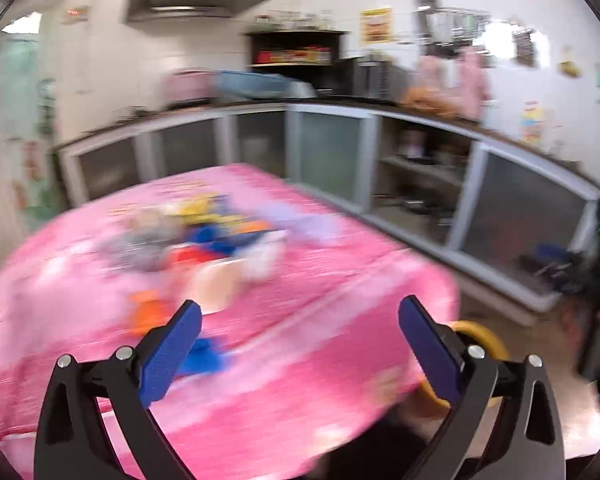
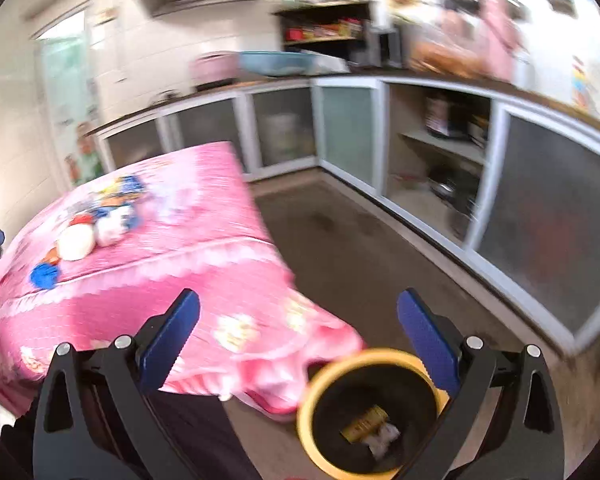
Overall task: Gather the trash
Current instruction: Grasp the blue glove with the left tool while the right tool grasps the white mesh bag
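A pile of blurred trash lies on the pink tablecloth: wrappers, a white cup-like piece, an orange piece and a blue piece. My left gripper is open and empty above the table's near side. My right gripper is open and empty, above a yellow-rimmed black bin on the floor that holds a yellow wrapper and white scraps. The trash pile shows at the left in the right wrist view. The bin's rim peeks past the table corner.
Kitchen cabinets with frosted doors run along the back and right, with open shelves. Brown floor lies between table and cabinets. The tablecloth corner hangs close to the bin. Both views are motion-blurred.
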{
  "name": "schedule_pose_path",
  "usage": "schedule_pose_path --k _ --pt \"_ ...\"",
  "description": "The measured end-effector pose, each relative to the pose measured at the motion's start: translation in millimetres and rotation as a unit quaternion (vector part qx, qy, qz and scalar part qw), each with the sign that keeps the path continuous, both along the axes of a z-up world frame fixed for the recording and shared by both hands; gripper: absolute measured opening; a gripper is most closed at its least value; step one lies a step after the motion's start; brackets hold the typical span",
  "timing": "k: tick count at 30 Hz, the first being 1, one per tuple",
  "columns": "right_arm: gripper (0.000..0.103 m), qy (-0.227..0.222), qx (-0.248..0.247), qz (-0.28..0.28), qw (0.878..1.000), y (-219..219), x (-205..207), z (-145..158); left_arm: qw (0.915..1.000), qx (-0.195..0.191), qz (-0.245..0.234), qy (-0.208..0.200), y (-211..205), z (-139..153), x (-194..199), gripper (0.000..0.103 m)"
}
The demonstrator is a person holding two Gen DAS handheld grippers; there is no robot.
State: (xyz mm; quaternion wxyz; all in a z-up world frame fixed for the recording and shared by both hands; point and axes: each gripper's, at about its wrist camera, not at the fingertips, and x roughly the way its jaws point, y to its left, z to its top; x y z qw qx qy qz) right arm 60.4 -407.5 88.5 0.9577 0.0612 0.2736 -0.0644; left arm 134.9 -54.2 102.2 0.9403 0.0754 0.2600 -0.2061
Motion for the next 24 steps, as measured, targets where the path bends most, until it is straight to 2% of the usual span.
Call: schedule_pose_path --k 2,4,8,12,22,24 --pt "0.095 0.002 -0.008 0.026 1.000 21 23 2 0.9978 0.035 0.054 -0.014 28 -5 4 0.095" --pt "0.095 0.005 -0.018 0.049 0.999 43 50 4 0.9940 0.055 0.094 -0.008 51 -10 11 0.095" --pt "0.095 0.016 -0.037 0.086 0.995 80 93 6 0.9890 0.048 0.134 0.040 87 -25 35 0.095" --pt "0.095 0.028 -0.054 0.109 0.992 99 131 3 0.9873 0.024 0.140 0.070 102 -42 51 0.095" --pt "0.095 0.046 -0.042 0.132 0.989 119 196 -8 0.9859 0.017 0.124 0.111 77 -70 79 0.095" --pt "0.095 0.045 -0.044 0.133 0.989 122 203 -8 0.9860 0.003 0.117 0.119 76 -70 86 0.095"
